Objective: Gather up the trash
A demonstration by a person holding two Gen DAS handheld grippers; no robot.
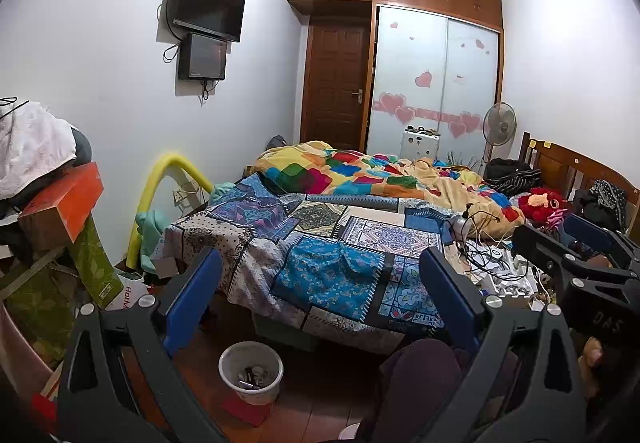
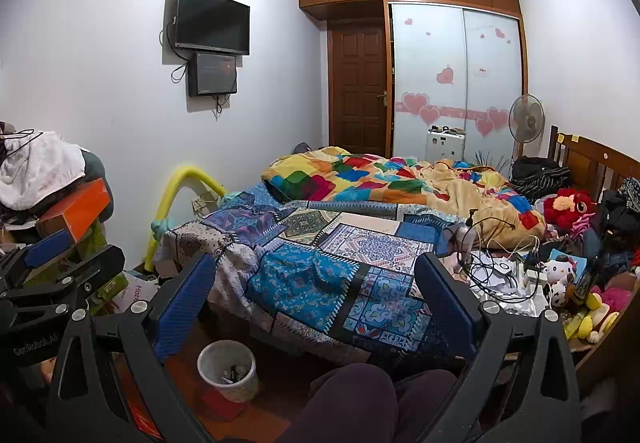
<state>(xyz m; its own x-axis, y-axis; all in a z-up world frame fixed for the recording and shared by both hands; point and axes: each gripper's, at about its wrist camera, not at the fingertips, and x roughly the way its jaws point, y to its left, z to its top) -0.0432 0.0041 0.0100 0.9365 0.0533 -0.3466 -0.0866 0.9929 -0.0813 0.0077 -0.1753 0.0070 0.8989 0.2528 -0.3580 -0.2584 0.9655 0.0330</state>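
One white trash bin (image 1: pixel 251 371) is sitting on the floor at the bed's (image 1: pixel 320 243) foot, below and slightly left of both tools. Crumpled papers (image 2: pixel 508 289) are lying among cables on the bed's right side, nearer the right gripper (image 2: pixel 316 307). Left gripper (image 1: pixel 320 303) and right are both hanging spread wide, gripping nothing.

A patchwork bedspread (image 1: pixel 320 263) covers the bed, with a colourful quilt (image 1: pixel 372 173) bunched behind it; a television (image 1: pixel 210 1) hangs on the left wall, and a standing fan (image 1: pixel 499 123) stands by the heart-stickered wardrobe (image 1: pixel 434 83)
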